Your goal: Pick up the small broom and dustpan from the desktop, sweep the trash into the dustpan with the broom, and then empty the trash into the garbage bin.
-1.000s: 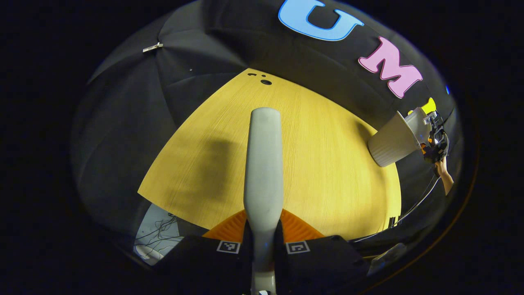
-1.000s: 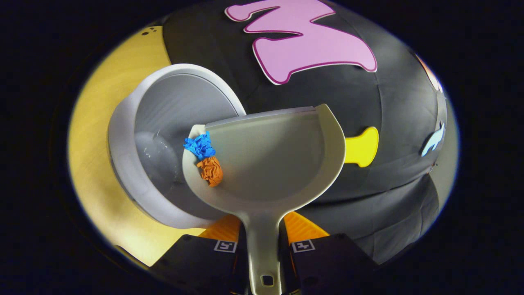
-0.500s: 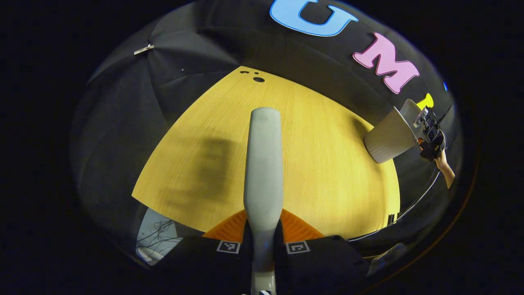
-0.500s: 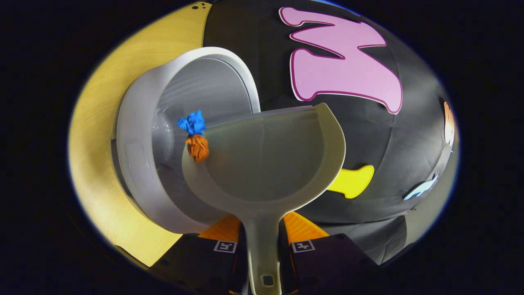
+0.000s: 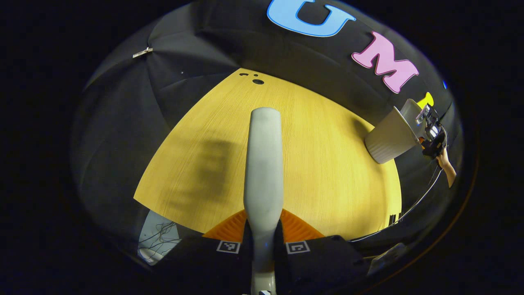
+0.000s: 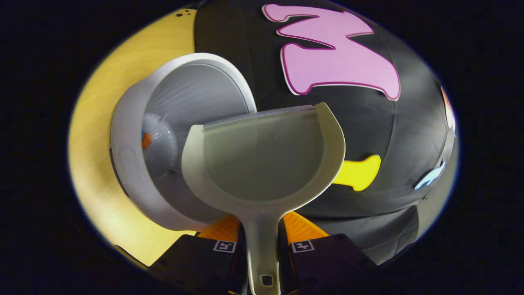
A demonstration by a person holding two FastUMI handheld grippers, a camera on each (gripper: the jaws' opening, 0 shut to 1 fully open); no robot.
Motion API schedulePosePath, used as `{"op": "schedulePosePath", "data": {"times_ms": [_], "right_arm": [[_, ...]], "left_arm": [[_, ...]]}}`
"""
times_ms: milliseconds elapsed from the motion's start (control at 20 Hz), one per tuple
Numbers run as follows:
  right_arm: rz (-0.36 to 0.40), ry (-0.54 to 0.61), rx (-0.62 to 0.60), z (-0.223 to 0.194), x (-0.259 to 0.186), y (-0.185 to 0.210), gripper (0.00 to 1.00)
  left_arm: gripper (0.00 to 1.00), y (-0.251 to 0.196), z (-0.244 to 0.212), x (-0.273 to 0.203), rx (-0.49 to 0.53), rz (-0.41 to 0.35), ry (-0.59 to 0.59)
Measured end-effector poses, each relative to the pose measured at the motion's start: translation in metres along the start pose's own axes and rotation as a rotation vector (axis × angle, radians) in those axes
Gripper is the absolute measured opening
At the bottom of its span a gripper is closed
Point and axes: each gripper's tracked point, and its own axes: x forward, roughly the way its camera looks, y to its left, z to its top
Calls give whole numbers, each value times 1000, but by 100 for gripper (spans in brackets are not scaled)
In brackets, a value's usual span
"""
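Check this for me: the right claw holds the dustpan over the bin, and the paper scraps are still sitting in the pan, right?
Not quite. In the right gripper view the dustpan is empty; an orange scrap lies inside the bin. The right claw does hold the pan over it.

Each gripper has a black body with two small square black-and-white markers at the finger bases, seen on the left gripper (image 5: 262,229) and the right gripper (image 6: 262,229). In the left gripper view, a thin dark cable (image 5: 417,200) trails from the right gripper.
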Motion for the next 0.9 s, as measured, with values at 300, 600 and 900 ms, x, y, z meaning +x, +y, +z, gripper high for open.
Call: {"op": "schedulePosePath", "data": {"times_ms": [300,600,900], "right_arm": [[78,39,367,-6,-35,-45,34],[140,-89,676,16,-72,-91,34],[349,-130,952,44,-83,-87,34]], "left_arm": [[26,-12,28,-3,70,-8,-62],[26,-23,58,-1,226,58,-180],[26,-46,70,17,319,53,-209]]}}
